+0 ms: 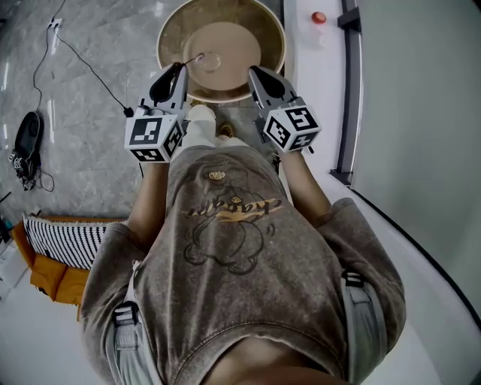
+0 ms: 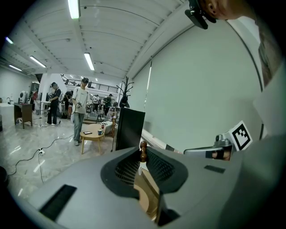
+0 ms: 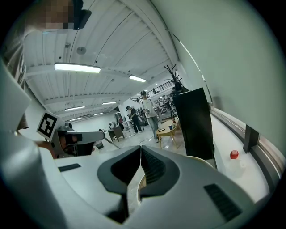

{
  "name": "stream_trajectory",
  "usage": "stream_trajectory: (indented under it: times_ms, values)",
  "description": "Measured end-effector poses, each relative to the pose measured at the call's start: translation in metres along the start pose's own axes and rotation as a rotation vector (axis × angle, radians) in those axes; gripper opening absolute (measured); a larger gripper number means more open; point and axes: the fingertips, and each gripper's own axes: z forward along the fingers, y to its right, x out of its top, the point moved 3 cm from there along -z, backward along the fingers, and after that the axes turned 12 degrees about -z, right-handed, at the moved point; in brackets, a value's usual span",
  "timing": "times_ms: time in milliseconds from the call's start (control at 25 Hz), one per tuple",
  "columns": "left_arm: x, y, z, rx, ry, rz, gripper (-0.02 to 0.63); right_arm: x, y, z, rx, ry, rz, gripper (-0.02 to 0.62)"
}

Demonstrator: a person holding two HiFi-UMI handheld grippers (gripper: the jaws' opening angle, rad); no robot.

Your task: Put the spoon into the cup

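My left gripper [image 1: 181, 69] [image 2: 142, 151] is shut on a thin spoon. Its slim shaft [image 1: 192, 59] runs from the jaw tips out over the round wooden table [image 1: 259, 30]. In the left gripper view a brown knobbed piece of it [image 2: 143, 151] stands between the jaw tips. The shaft ends at a small round pale shape [image 1: 210, 61] over the tabletop; I cannot tell whether that is the cup or the spoon's bowl. My right gripper [image 1: 252, 72] [image 3: 140, 150] hovers at the table's near rim with its jaws shut on nothing.
A white ledge [image 1: 316, 53] with a small red ball [image 1: 319, 16] [image 3: 234, 154] runs along the right. A black upright panel [image 2: 129, 129] [image 3: 195, 123] stands beyond the table. A black cable [image 1: 83, 64] and a striped bag [image 1: 64, 237] lie on the floor. People stand far off.
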Motion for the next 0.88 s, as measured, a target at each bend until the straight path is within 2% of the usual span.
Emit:
stream_trajectory:
  times_ms: [360, 880]
  values:
    - [0.011, -0.013, 0.029, -0.047, -0.021, -0.012, 0.055, 0.010, 0.013, 0.018, -0.043, -0.011, 0.001, 0.020]
    - [0.005, -0.032, 0.068, -0.087, -0.073, -0.011, 0.055, 0.000, 0.027, 0.046, -0.065, -0.032, 0.023, 0.020]
